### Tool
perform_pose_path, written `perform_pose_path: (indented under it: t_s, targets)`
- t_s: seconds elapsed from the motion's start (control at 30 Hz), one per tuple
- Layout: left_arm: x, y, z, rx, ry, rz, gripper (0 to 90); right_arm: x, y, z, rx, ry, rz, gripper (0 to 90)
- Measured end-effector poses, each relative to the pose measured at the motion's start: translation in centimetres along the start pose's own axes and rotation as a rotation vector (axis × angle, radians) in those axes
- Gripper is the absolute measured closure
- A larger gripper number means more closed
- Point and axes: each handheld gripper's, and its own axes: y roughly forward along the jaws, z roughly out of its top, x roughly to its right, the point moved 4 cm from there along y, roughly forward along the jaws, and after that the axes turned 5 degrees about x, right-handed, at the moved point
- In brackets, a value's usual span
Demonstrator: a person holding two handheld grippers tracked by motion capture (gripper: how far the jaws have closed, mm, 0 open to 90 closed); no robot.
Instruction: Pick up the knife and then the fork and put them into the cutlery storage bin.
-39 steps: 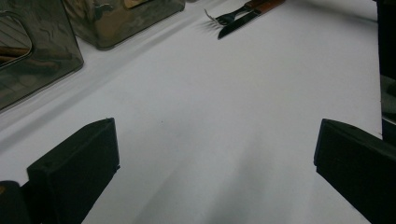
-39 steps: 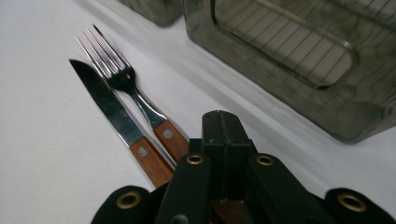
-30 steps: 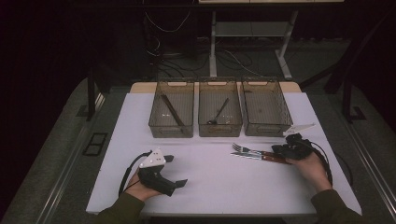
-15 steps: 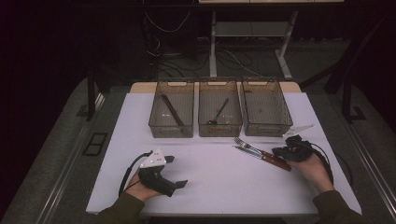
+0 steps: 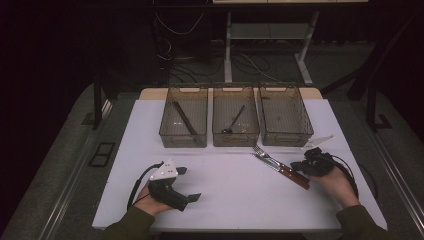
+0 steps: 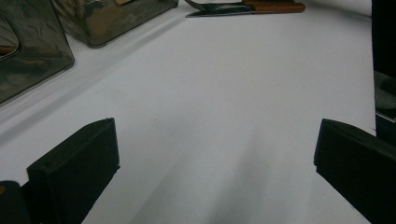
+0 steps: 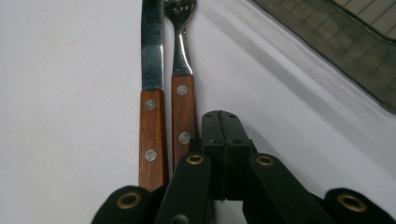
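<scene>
A knife [image 7: 152, 70] and a fork [image 7: 182, 60], both with wooden handles, lie side by side on the white mat [image 5: 230, 190]. In the high view the fork [image 5: 261, 153] and the knife [image 5: 292, 176] slant from the right bin toward my right hand. My right gripper [image 7: 223, 123] is shut, its jaws pressed together with nothing between them, right beside the fork's handle. In the high view this right gripper [image 5: 299, 166] rests at the pair's handle end. My left gripper [image 5: 189, 184] lies on the mat at the near left. Its jaws stand wide open over bare mat [image 6: 215, 140].
Three smoky clear bins stand in a row at the back of the mat. The left bin [image 5: 183, 145] holds a dark long utensil. A spoon [image 5: 235, 119] lies in the middle bin [image 5: 236, 144]. The right bin [image 5: 286, 144] looks empty. Beyond the mat's edges the floor is dark.
The knife and fork have swung together: their handle ends moved nearer to the person, so the pair now lies more steeply slanted. Neither hand has shifted.
</scene>
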Motion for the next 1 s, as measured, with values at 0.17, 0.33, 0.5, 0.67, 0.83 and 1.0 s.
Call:
perform_pose_path:
  t_s: [0.17, 0.33, 0.5, 0.67, 0.83, 1.0]
  targets:
    - [0.0, 0.0, 0.0, -0.003, 0.001, -0.004, 0.0, -0.2, -0.1, -0.1, -0.013, -0.003, 0.016, 90.0]
    - [0.1, 0.0, 0.0, -0.005, -0.001, -0.005, 0.0, -0.5, -0.2, -0.2, -0.021, -0.014, 0.021, 90.0]
    - [0.1, 0.0, 0.0, -0.002, -0.002, -0.004, 0.0, -0.5, -0.4, -0.1, -0.018, 0.010, 0.012, 89.8]
    - [0.1, 0.0, 0.0, -0.007, 0.000, -0.006, 0.0, -0.5, -2.2, 0.6, 0.008, 0.061, -0.005, 76.6]
    - [0.1, 0.1, 0.0, -0.008, 0.002, -0.007, 0.0, -0.8, -3.5, 1.4, 0.006, 0.038, -0.025, 64.3]
    - [0.1, 0.1, 0.0, -0.006, 0.001, -0.007, 0.0, -1.5, -3.6, 2.6, -0.023, 0.021, -0.005, 60.4]
